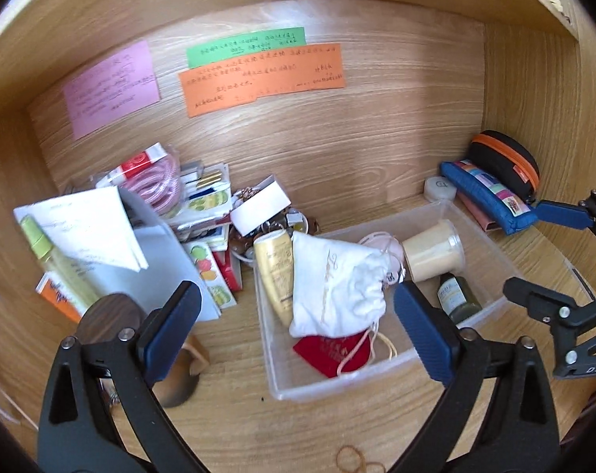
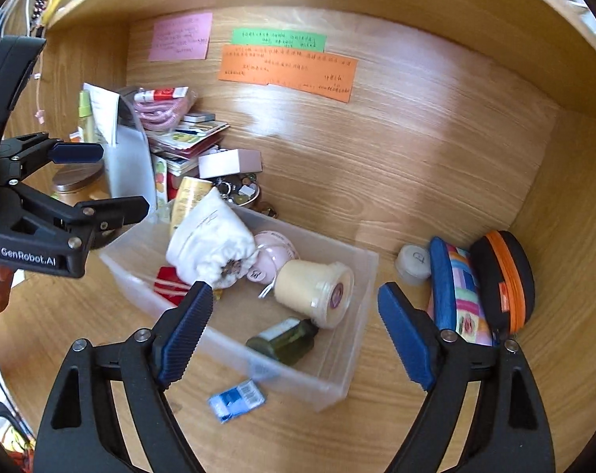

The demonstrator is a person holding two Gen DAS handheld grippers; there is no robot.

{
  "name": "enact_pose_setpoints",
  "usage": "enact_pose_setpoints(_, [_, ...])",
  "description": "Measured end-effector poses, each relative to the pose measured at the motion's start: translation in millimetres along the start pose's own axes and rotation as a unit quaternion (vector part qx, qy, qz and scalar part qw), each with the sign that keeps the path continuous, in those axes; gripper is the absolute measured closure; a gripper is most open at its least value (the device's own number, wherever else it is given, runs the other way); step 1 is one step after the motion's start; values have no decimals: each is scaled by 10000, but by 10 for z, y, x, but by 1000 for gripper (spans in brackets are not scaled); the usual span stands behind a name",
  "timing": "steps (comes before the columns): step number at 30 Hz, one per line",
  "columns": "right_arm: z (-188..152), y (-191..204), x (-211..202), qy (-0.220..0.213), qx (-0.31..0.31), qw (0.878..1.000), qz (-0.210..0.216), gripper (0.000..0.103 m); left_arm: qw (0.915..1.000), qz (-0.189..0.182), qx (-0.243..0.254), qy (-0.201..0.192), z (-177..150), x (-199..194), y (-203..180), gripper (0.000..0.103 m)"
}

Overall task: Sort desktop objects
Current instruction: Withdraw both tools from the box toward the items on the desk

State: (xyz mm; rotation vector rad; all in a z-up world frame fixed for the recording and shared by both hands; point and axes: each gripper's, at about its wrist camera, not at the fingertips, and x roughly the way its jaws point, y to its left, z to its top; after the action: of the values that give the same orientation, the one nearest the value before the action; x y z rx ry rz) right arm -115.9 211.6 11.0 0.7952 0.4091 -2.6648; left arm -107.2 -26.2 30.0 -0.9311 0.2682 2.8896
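A clear plastic bin (image 1: pixel 491 236) (image 2: pixel 361 276) sits on the wooden desk. It holds a white drawstring pouch (image 1: pixel 337 287) (image 2: pixel 211 236), a gold tube (image 1: pixel 276 272), a cream jar (image 1: pixel 434 254) (image 2: pixel 313 287), a green bottle (image 1: pixel 457 297) (image 2: pixel 284 341), a red pouch (image 1: pixel 329 352) and a pink round item (image 2: pixel 276 252). My left gripper (image 1: pixel 298 327) is open and empty above the bin's near left. My right gripper (image 2: pixel 294 327) is open and empty over the bin's near side. Each gripper also shows in the other's view, the right one (image 1: pixel 534 248) and the left one (image 2: pixel 101 181).
A pile of cards, packets, a white box (image 1: pixel 258 207) and papers (image 1: pixel 89 232) lies at the left. A blue pencil case (image 1: pixel 487 193) (image 2: pixel 455 291), a black-orange case (image 1: pixel 507 161) (image 2: pixel 503 276) and a small white jar (image 2: pixel 414 262) sit at the right. A blue packet (image 2: pixel 237 400) lies in front of the bin.
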Motion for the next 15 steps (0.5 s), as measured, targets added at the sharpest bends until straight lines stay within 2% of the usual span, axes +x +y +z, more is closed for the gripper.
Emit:
enact_pose_setpoints(6, [-219, 71, -188, 2, 120, 9999, 26, 19, 9999, 36, -59, 73, -247, -153, 16, 3])
enact_pose_setpoints(15, [-577, 113, -249, 173, 533, 9982, 229, 19, 9994, 28, -121, 331, -690, -262, 35, 3])
